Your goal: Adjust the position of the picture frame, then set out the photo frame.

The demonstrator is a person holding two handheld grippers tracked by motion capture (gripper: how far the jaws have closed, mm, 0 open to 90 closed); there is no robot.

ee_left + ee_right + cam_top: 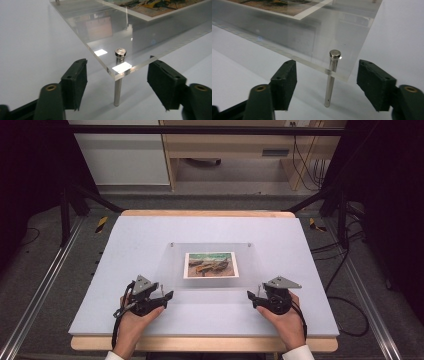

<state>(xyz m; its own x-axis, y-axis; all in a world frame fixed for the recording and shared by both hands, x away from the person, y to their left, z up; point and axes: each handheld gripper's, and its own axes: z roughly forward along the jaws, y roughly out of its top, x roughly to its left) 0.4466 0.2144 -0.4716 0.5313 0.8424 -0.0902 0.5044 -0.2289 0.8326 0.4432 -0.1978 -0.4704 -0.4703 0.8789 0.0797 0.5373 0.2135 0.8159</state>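
A clear acrylic plate stands on thin metal pins in the middle of the white board, and a picture of boats lies flat in it. My left gripper sits at the plate's near left corner. In the left gripper view its jaws are open on either side of the corner pin, and the pads are clear of it. My right gripper is at the near right corner, open as well. The pin there stands free between its jaws, under the plate's edge.
The white board lies on a wooden table with bare room around the plate. Metal rails run along both sides on the floor. A wooden desk and cables lie beyond the table.
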